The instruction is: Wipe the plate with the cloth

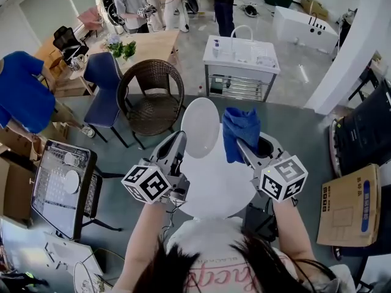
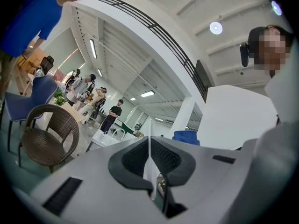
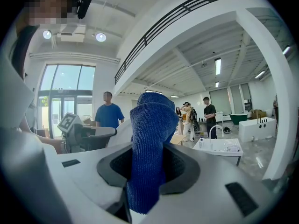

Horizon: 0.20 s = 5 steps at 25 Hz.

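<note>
In the head view my left gripper (image 1: 179, 141) is shut on the rim of a white plate (image 1: 200, 127), which stands on edge above the round white table (image 1: 214, 191). Just right of it my right gripper (image 1: 245, 149) is shut on a blue cloth (image 1: 240, 132) that sticks up from the jaws, close beside the plate. In the left gripper view the plate (image 2: 149, 148) shows edge-on as a thin white line pinched in the left gripper (image 2: 150, 161), with the cloth (image 2: 187, 137) beyond. In the right gripper view the cloth (image 3: 150, 139) fills the right gripper (image 3: 148, 174).
A wicker chair (image 1: 153, 96) and a blue chair (image 1: 104, 78) stand beyond the table, with a white sink cart (image 1: 241, 57) further back. A cardboard box (image 1: 348, 206) lies on the right, a grey panel (image 1: 61, 185) on the left. Several people stand at the back.
</note>
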Tool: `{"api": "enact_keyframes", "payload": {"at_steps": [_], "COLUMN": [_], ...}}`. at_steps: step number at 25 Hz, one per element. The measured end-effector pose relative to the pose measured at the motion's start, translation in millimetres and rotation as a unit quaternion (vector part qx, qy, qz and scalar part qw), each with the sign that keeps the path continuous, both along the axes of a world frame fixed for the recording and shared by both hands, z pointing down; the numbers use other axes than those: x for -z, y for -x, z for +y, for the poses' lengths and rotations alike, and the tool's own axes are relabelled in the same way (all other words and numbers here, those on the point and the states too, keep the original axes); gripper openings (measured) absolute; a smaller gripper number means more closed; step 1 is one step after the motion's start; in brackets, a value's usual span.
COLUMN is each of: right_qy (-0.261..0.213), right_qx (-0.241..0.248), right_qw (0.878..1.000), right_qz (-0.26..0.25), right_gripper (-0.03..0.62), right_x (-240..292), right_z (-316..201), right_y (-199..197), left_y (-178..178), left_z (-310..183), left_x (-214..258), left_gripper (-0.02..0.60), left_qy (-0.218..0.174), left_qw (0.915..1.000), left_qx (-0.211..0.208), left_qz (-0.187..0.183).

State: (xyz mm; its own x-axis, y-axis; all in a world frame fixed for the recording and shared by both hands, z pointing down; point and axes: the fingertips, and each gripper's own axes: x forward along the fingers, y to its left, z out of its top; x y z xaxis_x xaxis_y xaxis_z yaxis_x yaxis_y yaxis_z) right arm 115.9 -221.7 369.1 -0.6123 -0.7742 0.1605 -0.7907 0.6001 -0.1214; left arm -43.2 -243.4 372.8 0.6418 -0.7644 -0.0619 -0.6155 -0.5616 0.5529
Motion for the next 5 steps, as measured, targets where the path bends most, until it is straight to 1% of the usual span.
{"api": "enact_keyframes", "payload": {"at_steps": [5], "right_qy": [0.003], "right_qx": [0.002], "right_qw": [1.000], "right_qz": [0.002], "right_gripper": [0.132], "right_x": [-3.0], "right_z": [-0.4], "right_y": [3.0], "left_y": [3.6], "left_z": [-1.0], "left_x": [-1.0], "left_gripper": [0.020], "left_qy": [0.002], "left_qw": [1.0000], "left_qx": [-0.001], "left_qz": [0.001]}}
